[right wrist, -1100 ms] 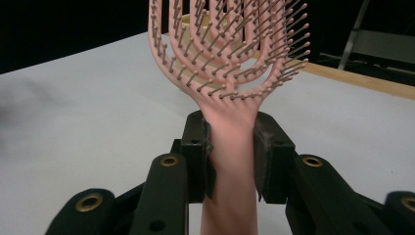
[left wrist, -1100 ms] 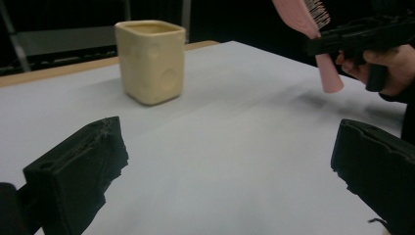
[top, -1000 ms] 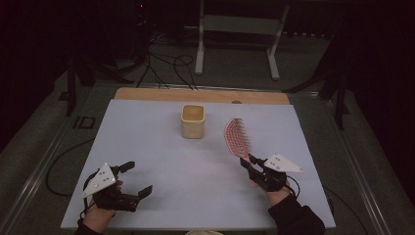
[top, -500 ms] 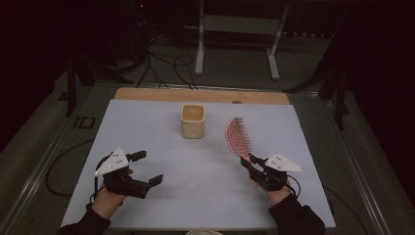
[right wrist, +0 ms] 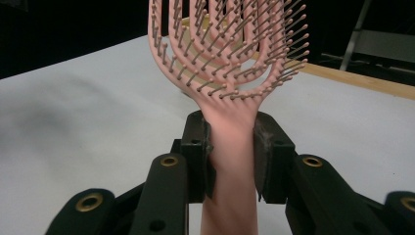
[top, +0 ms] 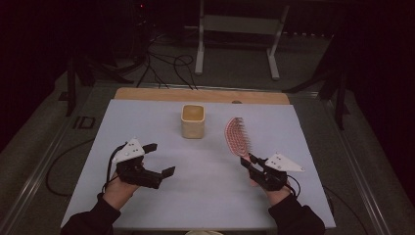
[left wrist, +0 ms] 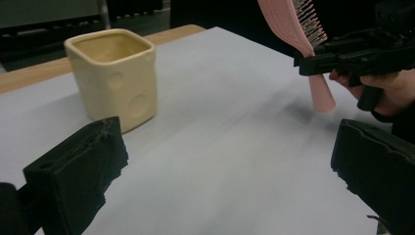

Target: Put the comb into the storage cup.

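My right claw was clamped on the pink hairbrush, lifted just beside the cream cup, my left claw gaped empty; dropping it in remained.

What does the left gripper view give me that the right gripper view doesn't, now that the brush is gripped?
Left gripper view alone: the left claw open with nothing between its jaws, the whole cup standing upright on the table, and the right claw seen from the side, holding the brush off the table with the handle end below its jaws.

Right gripper view alone: the jaws clamped on both sides of the brush handle, seen close up, bristles facing the camera.

Both: the pink brush, the cup and the table.
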{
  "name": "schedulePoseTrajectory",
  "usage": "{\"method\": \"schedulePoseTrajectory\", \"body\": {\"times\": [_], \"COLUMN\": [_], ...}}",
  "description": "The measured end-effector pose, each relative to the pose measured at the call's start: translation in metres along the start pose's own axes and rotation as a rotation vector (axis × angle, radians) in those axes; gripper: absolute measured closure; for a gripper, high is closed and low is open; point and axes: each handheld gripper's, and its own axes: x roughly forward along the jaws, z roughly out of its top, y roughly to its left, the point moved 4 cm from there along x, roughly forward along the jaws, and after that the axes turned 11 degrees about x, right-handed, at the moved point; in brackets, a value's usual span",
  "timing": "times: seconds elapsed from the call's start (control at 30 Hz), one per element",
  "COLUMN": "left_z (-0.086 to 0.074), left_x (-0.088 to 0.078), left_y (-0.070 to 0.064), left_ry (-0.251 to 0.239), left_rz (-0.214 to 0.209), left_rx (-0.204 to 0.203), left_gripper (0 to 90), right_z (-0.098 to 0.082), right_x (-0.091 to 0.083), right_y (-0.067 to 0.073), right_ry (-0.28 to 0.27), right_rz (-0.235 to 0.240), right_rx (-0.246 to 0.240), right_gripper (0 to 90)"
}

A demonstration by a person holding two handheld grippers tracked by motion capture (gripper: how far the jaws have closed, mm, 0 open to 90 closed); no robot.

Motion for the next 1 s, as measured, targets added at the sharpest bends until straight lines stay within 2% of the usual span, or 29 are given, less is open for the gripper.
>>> {"method": "schedulePoseTrajectory", "body": {"times": [0.23,0.4,0.6,0.63,0.83,1.0], "left_z": [0.014,0.025,0.039,0.044,0.058,0.067], "left_x": [0.019,0.027,0.04,0.044,0.056,0.064], "left_y": [-0.006,-0.011,-0.014,-0.015,-0.021,-0.022], "left_ry": [0.038,0.043,0.051,0.052,0.054,0.058], "left_rz": [-0.004,-0.006,-0.011,-0.016,-0.036,-0.03], "left_rx": [-0.013,-0.018,-0.053,-0.069,-0.079,-0.099], "left_gripper": [0.1,0.1,0.2,0.2,0.2,0.2], "right_z": [0.0,0.0,0.0,0.001,0.001,0.001], "right_x": [0.0,0.0,0.0,0.0,0.001,0.001], "right_y": [0.0,0.0,0.001,0.001,0.001,0.001], "right_ry": [-0.003,-0.004,-0.002,-0.003,-0.004,-0.005], "right_rz": [0.002,0.002,0.003,0.002,0.003,0.005], "right_rx": [0.002,0.003,0.003,0.002,0.001,0.002], "right_gripper": [70.4,70.4,70.4,70.4,70.4,70.4]}}
